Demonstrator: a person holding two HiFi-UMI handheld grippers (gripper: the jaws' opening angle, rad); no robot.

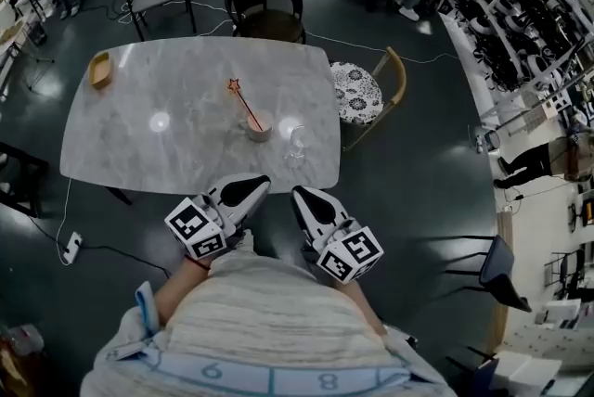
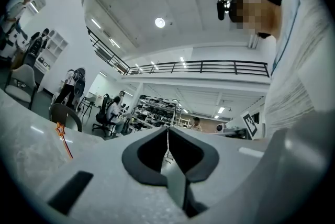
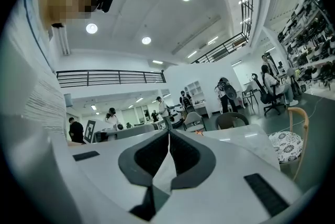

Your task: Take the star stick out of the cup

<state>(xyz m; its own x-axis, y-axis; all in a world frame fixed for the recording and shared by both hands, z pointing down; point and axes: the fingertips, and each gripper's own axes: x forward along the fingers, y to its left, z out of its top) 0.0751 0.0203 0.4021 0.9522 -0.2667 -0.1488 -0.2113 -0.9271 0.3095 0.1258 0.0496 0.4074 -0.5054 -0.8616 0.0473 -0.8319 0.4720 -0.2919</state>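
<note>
The star stick point(image 1: 245, 104) stands in the cup point(image 1: 260, 126). It is a thin reddish-orange rod that leans up and to the left in the head view, with a small star outline at its top end. The cup is short and pale and sits on the near-right part of the marble table point(image 1: 167, 80). A clear glass point(image 1: 296, 143) stands near it on the right, not touching. A small wooden tray point(image 1: 99, 70) lies at the table's far-left corner, and a chair with a patterned cushion point(image 1: 357, 92) stands at its right end.

You hold both tools close to your body, just off the near table edge and well apart from the cup. Your left gripper point(image 1: 255, 185) points up and to the right, and your right gripper point(image 1: 303, 194) points up and to the left, so their tips come near each other. In each gripper view the two jaws meet along a thin seam with nothing between them.
</note>
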